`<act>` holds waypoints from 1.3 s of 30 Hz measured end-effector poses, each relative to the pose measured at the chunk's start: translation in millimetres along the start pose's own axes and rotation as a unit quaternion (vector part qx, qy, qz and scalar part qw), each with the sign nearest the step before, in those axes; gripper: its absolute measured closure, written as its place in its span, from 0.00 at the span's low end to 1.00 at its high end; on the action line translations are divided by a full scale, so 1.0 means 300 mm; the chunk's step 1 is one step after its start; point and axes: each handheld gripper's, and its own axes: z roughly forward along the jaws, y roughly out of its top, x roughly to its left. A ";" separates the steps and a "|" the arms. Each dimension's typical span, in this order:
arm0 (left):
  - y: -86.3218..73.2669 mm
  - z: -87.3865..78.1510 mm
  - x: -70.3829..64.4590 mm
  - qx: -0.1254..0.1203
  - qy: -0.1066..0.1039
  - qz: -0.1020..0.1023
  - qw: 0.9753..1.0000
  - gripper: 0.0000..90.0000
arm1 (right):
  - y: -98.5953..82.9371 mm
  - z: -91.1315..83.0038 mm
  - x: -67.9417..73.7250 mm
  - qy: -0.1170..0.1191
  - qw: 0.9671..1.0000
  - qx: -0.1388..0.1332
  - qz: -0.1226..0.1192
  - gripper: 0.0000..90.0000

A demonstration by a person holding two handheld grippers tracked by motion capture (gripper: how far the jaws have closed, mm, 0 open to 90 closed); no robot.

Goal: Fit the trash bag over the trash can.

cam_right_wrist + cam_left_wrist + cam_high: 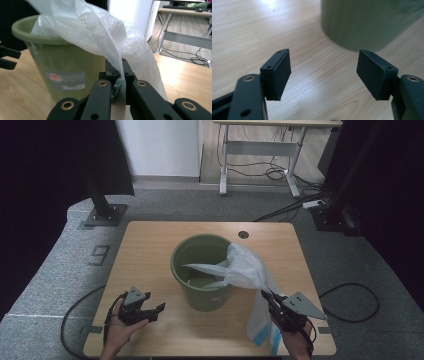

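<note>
we read a large "9" (100,254) marked on the grey floor left of the table. the green bucket (75,62) carries a label (66,80) with red and white print, too blurred to read.

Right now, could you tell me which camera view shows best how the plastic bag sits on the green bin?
The high view: the plastic bag drapes over the green bin's right rim, partly inside. The right gripper view shows the right gripper pinching it. The left gripper view shows the bin's wall, not the bag.

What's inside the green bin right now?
Part of the white plastic bag lies inside the green bin, the rest draped over its rim and clamped by the right claw. The bottom under the bag is covered.
</note>
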 end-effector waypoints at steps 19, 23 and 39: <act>0.251 -0.152 -0.172 -0.087 -0.049 0.079 0.992 0.33 | 0.190 0.044 0.030 0.025 0.999 -0.029 -0.038 0.98; 0.290 -0.151 -0.192 -0.093 -0.049 0.091 0.990 0.33 | 0.211 0.052 0.043 0.030 0.998 -0.032 -0.045 0.98; 0.379 -0.117 -0.232 -0.110 -0.051 0.117 0.986 0.43 | 0.209 0.053 0.024 0.031 0.999 -0.009 -0.038 0.97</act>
